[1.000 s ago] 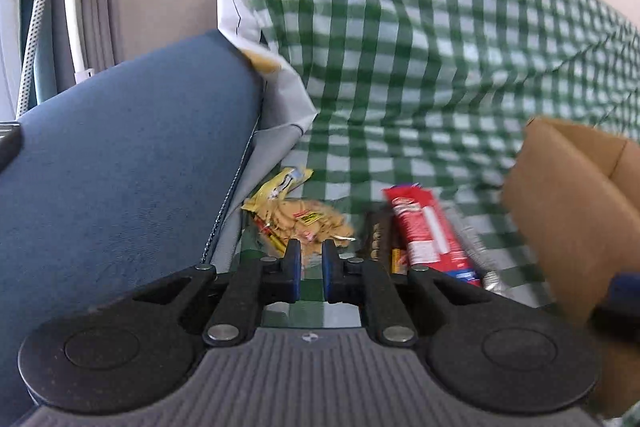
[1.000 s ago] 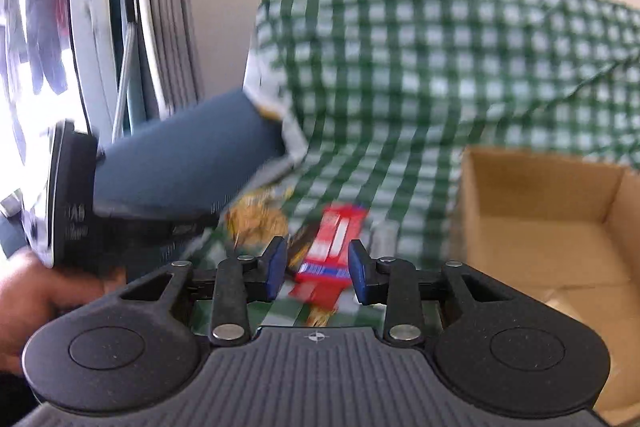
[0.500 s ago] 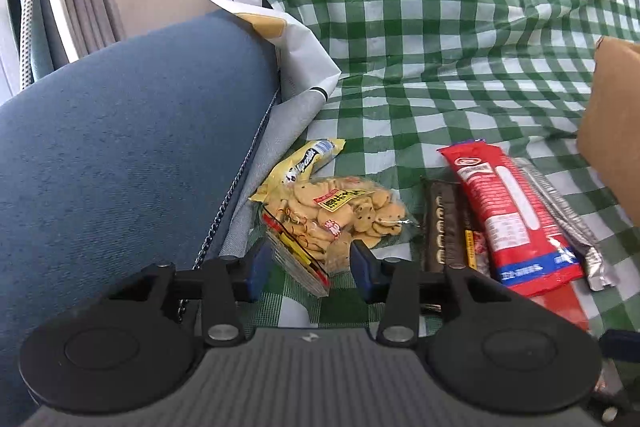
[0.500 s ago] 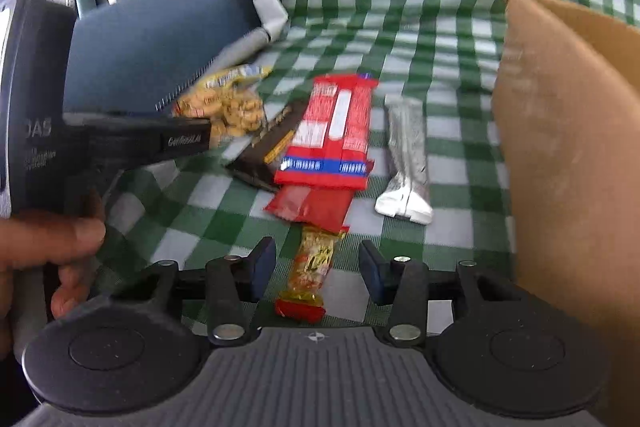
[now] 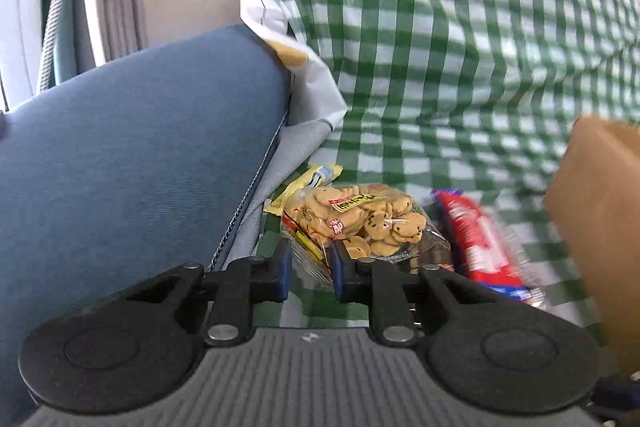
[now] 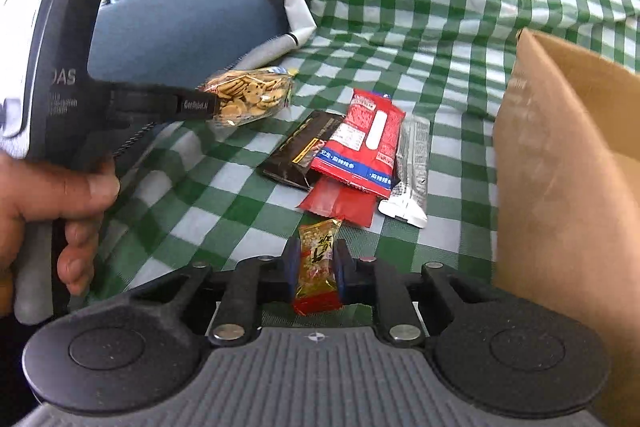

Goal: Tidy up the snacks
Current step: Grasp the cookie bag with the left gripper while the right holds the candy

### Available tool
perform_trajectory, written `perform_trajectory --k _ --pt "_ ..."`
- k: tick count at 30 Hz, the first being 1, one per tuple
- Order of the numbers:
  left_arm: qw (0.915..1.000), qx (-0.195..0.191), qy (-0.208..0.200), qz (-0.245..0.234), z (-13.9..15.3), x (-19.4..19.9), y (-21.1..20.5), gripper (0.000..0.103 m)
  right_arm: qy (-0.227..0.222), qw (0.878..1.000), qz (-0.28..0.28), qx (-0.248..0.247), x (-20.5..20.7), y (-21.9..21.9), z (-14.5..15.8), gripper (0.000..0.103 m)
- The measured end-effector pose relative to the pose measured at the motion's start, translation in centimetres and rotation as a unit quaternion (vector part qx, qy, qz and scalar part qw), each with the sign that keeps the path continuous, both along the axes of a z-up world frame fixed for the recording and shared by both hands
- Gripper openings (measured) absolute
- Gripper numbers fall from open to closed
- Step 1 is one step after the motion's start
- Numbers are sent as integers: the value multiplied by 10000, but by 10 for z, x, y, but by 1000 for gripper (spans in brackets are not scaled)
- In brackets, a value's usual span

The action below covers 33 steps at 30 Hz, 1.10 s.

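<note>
My right gripper point(image 6: 316, 269) clamps small peanut packet point(image 6: 317, 263), bottom center; my left gripper point(image 5: 308, 267) jaws closing on cookie bag point(image 5: 360, 223), lower center.

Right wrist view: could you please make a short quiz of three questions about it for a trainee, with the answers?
1. True or false: the jaws of the right gripper are shut on the small red-and-gold packet.
2. What lies along the right edge of the big red wrapper? A. silver packet; B. cookie bag; C. black packet.
3. Fill in: the cardboard box stands to the ___ of the snacks.
Key: 1 true; 2 A; 3 right.
</note>
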<state>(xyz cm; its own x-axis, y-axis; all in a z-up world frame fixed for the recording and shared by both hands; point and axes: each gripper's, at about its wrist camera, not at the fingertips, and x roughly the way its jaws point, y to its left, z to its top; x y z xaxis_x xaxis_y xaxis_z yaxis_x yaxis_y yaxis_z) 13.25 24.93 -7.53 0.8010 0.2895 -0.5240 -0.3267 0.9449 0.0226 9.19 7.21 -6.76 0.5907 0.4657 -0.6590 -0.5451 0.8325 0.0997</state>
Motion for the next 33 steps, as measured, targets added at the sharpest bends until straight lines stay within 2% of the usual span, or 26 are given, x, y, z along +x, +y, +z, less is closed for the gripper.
perform_trajectory --k 4,6,9,12,15,18,20,21,22,24,26,28,29,31,33 --pt "9981 -589 2 -196 17 -28 -4 22 -19 10000 86 -7 -17 -12 12 18" --pt "9951 -900 248 -317 22 -39 -6 22 -6 9999 121 -37 -28 -20 14 18" --pt "9910 -1147 597 -335 27 -53 -9 20 54 9998 166 -121 -43 -29 15 18" --pt "9848 -1381 1049 -104 25 -66 -12 18 49 9998 166 -132 -54 -34 17 18" --pt "9759 -1622 1460 -88 20 -71 -21 18 87 9997 148 -147 -63 -40 12 18" --pt "9606 -1970 1931 -329 10 -70 -23 19 204 9992 149 -311 -66 -41 1 18" --pt "9587 -2148 1775 -572 13 -72 -19 25 227 9991 161 -309 -64 -40 -2 18" --pt "9569 -2234 1716 -707 15 -73 -17 37 227 9990 165 -335 -64 -39 -4 18" --pt "9560 -2250 1684 -840 16 -72 -14 51 243 9989 153 -368 -64 -39 -7 18" --pt "9579 -2026 1702 -1115 18 -69 -15 63 308 9986 128 -413 -63 -40 -12 18" --pt "9611 -1694 1707 -1362 17 -60 -19 71 354 9983 119 -441 -61 -40 -16 18" --pt "9598 -1387 1699 -1750 15 -48 -29 84 370 9983 114 -433 -60 -40 -18 18" --pt "9579 -1197 1715 -1969 13 -42 -35 84 376 9983 113 -428 -60 -40 -18 18" --pt "9486 -849 1886 -2397 3 -32 -49 89 397 9983 108 -422 -59 -40 -20 19" --pt "9310 -792 2346 -2683 -15 -18 -60 97 432 9982 102 -414 -58 -40 -21 19"
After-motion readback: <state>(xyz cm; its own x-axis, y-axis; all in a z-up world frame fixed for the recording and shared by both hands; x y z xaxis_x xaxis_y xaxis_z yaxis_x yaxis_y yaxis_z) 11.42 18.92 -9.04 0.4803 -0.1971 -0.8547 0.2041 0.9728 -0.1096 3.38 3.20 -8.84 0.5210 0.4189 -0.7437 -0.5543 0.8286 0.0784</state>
